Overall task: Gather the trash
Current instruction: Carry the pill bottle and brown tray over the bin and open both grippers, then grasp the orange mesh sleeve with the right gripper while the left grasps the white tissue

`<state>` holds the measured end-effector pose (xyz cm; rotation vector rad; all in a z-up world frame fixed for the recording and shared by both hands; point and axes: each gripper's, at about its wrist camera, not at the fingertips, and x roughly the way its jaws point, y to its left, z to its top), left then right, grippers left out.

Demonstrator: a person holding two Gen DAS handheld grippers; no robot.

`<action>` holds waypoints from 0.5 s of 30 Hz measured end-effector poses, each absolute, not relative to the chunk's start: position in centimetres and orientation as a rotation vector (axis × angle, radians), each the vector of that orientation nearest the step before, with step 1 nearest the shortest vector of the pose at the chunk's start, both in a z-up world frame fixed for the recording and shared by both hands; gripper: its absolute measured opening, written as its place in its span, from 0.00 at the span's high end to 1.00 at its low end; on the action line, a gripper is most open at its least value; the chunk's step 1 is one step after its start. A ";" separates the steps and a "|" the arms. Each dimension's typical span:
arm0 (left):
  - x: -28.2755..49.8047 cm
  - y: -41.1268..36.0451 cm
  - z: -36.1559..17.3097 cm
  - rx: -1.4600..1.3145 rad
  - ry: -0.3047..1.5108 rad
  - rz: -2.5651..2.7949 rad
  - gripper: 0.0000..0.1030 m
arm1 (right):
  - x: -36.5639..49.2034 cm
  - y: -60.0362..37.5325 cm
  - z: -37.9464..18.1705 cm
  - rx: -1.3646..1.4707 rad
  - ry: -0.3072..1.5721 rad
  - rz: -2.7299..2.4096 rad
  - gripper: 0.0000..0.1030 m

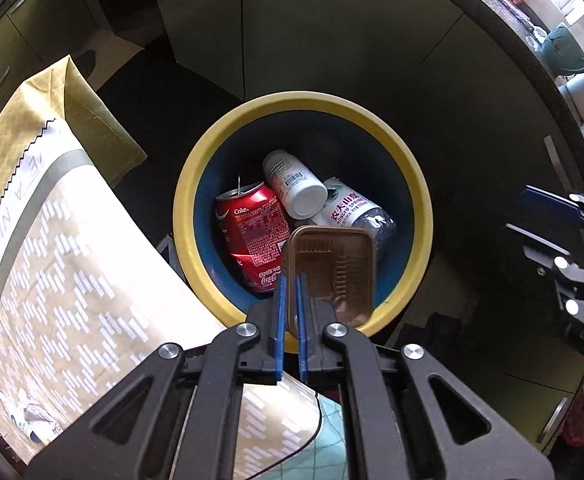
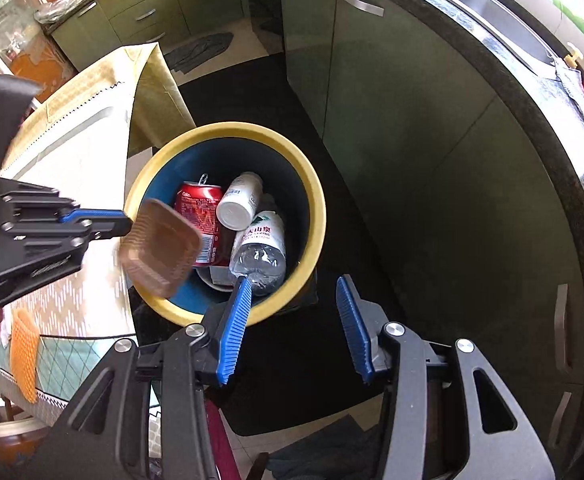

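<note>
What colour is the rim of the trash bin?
Yellow. The bin rim is yellow around a blue inside, clearest in the left wrist view.

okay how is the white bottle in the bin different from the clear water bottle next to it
The white bottle is opaque, with a broad white cap; the clear water bottle is see-through with a green and white label. The white bottle lies partly on top, leaning over the clear one. Both lie on their sides inside the yellow-rimmed bin.

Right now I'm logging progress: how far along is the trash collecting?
Done: a red can, white bottle and water bottle lie in the bin. In hand: the left gripper pinches a brown plastic tray above the bin. The right gripper is open, empty. Left: dropping the tray.
</note>
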<state>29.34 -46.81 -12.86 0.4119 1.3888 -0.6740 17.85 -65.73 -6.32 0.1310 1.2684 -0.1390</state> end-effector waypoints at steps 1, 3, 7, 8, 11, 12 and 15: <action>29.4 -46.6 -12.9 0.407 1.393 -0.671 0.93 | 17.7 -65.7 -6.2 0.129 1.267 -0.140 0.56; 29.2 -45.7 -12.5 0.398 1.396 -0.669 0.93 | 17.7 -65.4 -6.1 0.126 1.268 -0.137 0.55; 28.3 -41.8 -9.6 0.364 1.374 -0.668 0.91 | 17.5 -64.1 -5.5 0.104 1.272 -0.110 0.55; 27.9 -40.2 -8.7 0.346 1.370 -0.662 0.90 | 17.5 -63.4 -5.4 0.103 1.273 -0.093 0.55; 26.5 -34.6 -6.0 0.295 1.358 -0.635 0.81 | 17.7 -60.5 -5.0 0.080 1.273 -0.026 0.55; 25.9 -32.4 -5.2 0.282 1.346 -0.611 0.79 | 17.9 -59.3 -4.9 0.067 1.274 0.000 0.56; 24.2 -26.0 -4.0 0.243 1.343 -0.527 0.72 | 19.0 -54.5 -4.7 0.024 1.280 0.108 0.56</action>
